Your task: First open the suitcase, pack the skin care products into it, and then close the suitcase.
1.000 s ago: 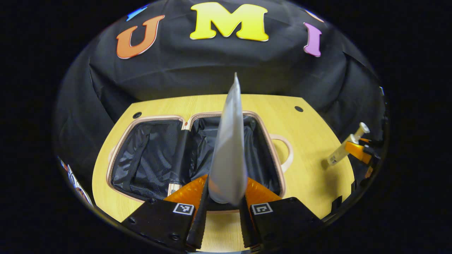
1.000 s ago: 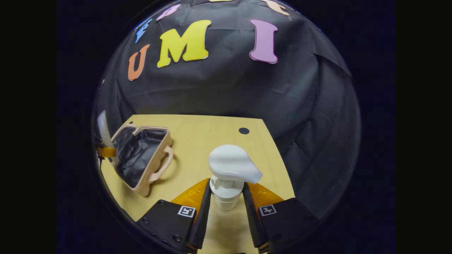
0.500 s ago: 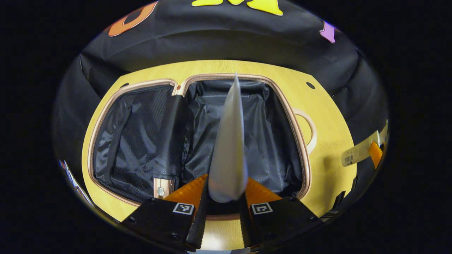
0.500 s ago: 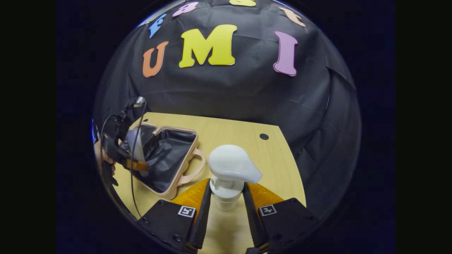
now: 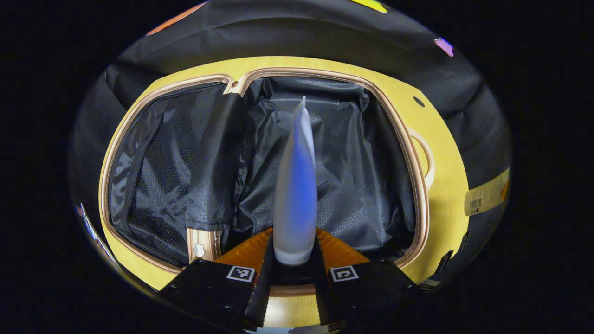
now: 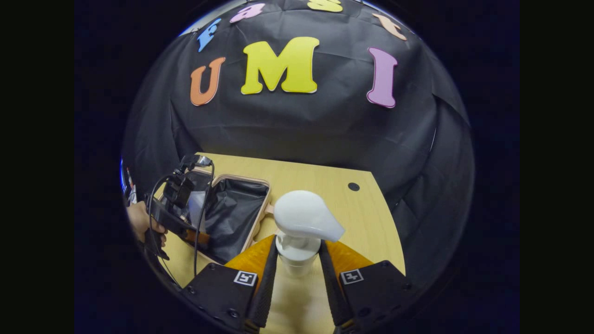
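here the left gripper (image 5: 294, 260) has its fingers pressed on the lower end of a pale tube (image 5: 296, 185), whose long axis runs straight out ahead of the jaws, its flat crimped tip pointing away from the camera. the tube hangs over the right-hand half of the open suitcase (image 5: 408, 148), the half with the loose dark lining, while the meshed half lies off to the left past the hinge strip. so the coming move, as i judge it, is a short lowering and a release into that compartment; whether the tip already touches the lining cannot be told. the right gripper (image 6: 297, 260) is clamped on the neck of a pump bottle (image 6: 304, 220), held upright above the table (image 6: 325, 181), well apart from the case and to its right, so the left hand is clearly the nearer. the right gripper view gives what the other cannot: the left gripper (image 6: 183, 218) from outside, with a hand (image 6: 141, 222) and a cable (image 6: 199, 222), sitting over the case's near edge. the left gripper view instead shows the lining close up and a labelled bottle body (image 5: 485, 197) at the far right edge.
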`<state>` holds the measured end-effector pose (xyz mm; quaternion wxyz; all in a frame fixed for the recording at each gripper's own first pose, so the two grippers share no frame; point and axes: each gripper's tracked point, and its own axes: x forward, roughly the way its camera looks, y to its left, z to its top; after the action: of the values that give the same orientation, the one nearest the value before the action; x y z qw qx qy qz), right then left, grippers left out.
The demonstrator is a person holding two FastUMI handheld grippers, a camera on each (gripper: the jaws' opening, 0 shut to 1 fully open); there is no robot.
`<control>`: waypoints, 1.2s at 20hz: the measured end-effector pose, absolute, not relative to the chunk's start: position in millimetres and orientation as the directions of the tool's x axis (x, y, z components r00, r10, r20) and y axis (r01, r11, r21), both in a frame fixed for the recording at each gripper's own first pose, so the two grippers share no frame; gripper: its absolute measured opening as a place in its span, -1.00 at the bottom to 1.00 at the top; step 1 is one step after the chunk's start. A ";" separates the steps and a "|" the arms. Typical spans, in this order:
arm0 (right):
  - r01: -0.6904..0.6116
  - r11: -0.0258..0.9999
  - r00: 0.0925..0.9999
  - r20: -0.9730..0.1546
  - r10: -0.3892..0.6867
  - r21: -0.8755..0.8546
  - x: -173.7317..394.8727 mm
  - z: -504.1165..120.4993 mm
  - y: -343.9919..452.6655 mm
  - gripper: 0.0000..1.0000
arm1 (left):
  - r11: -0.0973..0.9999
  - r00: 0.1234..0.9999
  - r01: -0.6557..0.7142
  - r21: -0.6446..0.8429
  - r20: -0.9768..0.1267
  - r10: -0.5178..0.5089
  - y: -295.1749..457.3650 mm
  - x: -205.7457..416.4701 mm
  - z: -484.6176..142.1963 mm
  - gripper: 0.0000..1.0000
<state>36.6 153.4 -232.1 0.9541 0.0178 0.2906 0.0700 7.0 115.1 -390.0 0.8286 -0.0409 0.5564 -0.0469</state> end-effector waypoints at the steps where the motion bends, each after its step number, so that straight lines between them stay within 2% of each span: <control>1: -0.120 0.989 0.820 -0.553 0.145 0.082 37.6 -232.7 154.9 -0.04 | 0.993 0.374 0.035 -0.113 -0.920 -0.118 115.1 9.7 -391.8 -0.24; 2: -0.118 0.990 0.820 -0.554 0.142 0.080 38.7 -232.1 155.7 -0.09 | 0.994 0.361 0.035 -0.107 -0.926 -0.113 115.0 9.9 -396.4 -0.24; 3: -0.117 0.990 0.822 -0.553 0.137 0.072 39.0 -231.8 155.1 -0.04 | 0.993 0.343 0.031 -0.111 -0.932 -0.115 114.4 8.1 -401.7 0.04; 4: -0.118 0.991 0.824 -0.550 0.135 0.067 39.0 -229.8 155.4 -0.05 | 0.993 0.334 0.016 -0.119 -0.935 -0.118 114.2 7.1 -406.0 -0.10; 5: -0.118 0.991 0.823 -0.552 0.133 0.064 38.3 -228.8 153.7 -0.10 | 0.992 0.365 0.007 -0.128 -0.923 -0.122 113.3 13.6 -405.3 0.04; 6: -0.118 0.991 0.822 -0.553 0.132 0.061 38.9 -226.0 153.7 -0.05 | 0.992 0.371 0.015 -0.127 -0.920 -0.123 113.9 14.6 -406.0 -0.10; 8: -0.123 0.991 0.823 -0.552 0.135 0.059 40.9 -220.6 155.0 -0.04 | 0.991 0.374 0.016 -0.131 -0.919 -0.127 114.2 13.4 -404.7 -0.10; 9: -0.127 0.990 0.822 -0.552 0.137 0.057 43.6 -218.6 157.1 -0.04 | 0.990 0.383 0.012 -0.139 -0.914 -0.133 113.8 14.4 -404.8 0.05; 10: -0.131 0.990 0.822 -0.552 0.140 0.056 46.3 -216.3 160.5 -0.04 | 0.988 0.393 0.004 -0.152 -0.909 -0.141 113.4 13.7 -404.2 -0.07; 11: -0.138 0.989 0.821 -0.551 0.147 0.058 48.4 -214.5 165.2 -0.04 | 0.986 0.412 -0.001 -0.168 -0.898 -0.153 112.1 13.3 -399.8 -0.02; 13: -0.160 0.984 0.815 -0.552 0.176 0.078 55.7 -211.2 179.7 -0.04 | 0.990 0.494 -0.004 -0.144 -0.861 -0.123 120.7 18.7 -384.2 0.11; 16: -0.192 0.976 0.800 -0.560 0.214 0.099 67.4 -211.1 203.9 -0.09 | 0.988 0.605 0.023 -0.155 -0.785 -0.137 122.9 18.7 -346.5 0.77; 17: -0.206 0.973 0.796 -0.559 0.230 0.106 73.5 -210.0 215.2 -0.09 | 0.989 0.644 0.025 -0.149 -0.754 -0.130 128.7 16.5 -332.9 0.86; 20: -0.253 0.958 0.776 -0.562 0.285 0.137 84.5 -213.5 252.4 -0.05 | 0.993 0.771 0.001 -0.115 -0.632 -0.073 155.4 11.1 -287.5 0.86; 21: -0.264 0.953 0.767 -0.567 0.301 0.148 86.5 -216.4 264.4 -0.05 | 0.995 0.813 -0.010 -0.096 -0.581 -0.048 164.9 9.1 -269.7 0.93; 24: -0.309 0.940 0.742 -0.582 0.332 0.141 84.8 -229.5 298.3 -0.04 | 0.999 0.914 -0.028 -0.038 -0.405 0.010 192.7 -0.2 -206.0 0.94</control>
<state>84.8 298.3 -229.5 0.9332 0.0177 0.3151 0.1718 -0.2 192.7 -206.0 0.9781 -0.0218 0.2069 0.0100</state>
